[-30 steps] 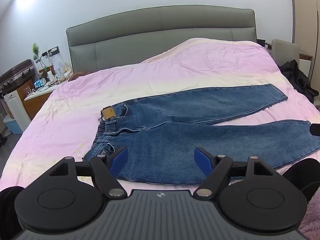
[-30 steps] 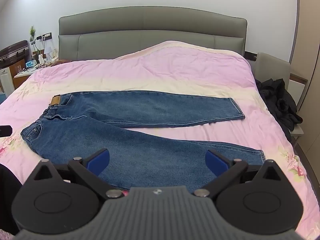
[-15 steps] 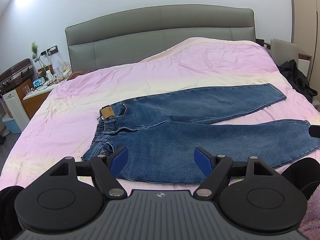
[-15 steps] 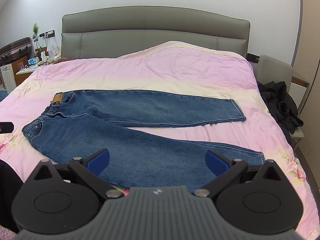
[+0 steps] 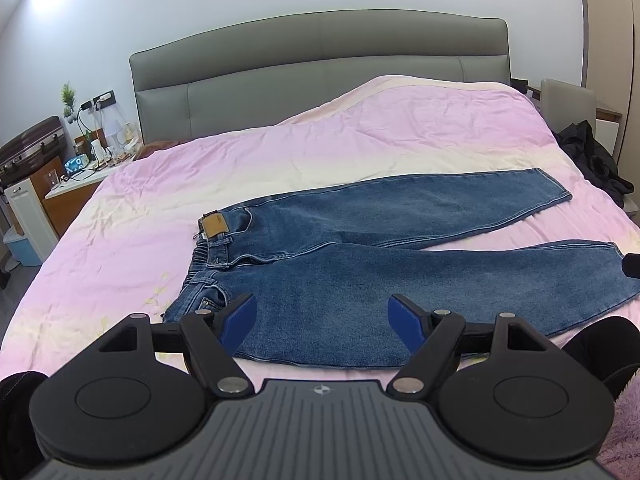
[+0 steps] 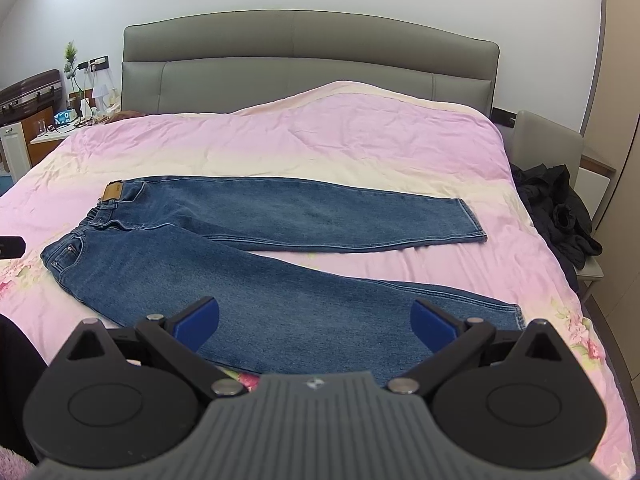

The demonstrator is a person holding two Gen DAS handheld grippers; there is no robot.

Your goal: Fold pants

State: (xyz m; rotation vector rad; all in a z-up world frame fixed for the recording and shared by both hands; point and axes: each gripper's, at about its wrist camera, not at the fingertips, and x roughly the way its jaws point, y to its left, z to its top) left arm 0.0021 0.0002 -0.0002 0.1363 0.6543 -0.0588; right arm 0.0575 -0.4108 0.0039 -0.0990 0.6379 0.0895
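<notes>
**Jeans flat on bed, both grippers spread & empty**

Nearest, bottom of frame: left gripper (image 5: 322,318) w/ blue pads wide apart, holding nothing, hovering at the near edge of the jeans (image 5: 360,280). Right gripper (image 6: 316,320) likewise spread, nothing between its pads, over the near leg; jeans (image 6: 248,264) fill mid-frame.

Jeans lie unfolded on the pink bedspread (image 5: 280,152), waistband toward frame left, legs splayed toward frame right in a V w/ a strip of bedspread between them. Tan leather patch (image 5: 215,225) at the far end of the waistband. Near leg's hem reaches right edge of left-wrist view; far leg's hem sits mid-right.

Containers: a light blue bin (image 5: 22,246) on the floor at frame left; contents not visible. Brown suitcase (image 5: 30,148) at upper left, closed.

Further back: nightstand (image 5: 76,184) at upper left w/ cables & small items, too small to ID; poss. a lamp. Dark clothing heap (image 6: 556,208) at frame right beside the bed. Grey padded headboard (image 5: 320,72) against a pale wall; small plant (image 5: 68,98) by the wall socket.
</notes>
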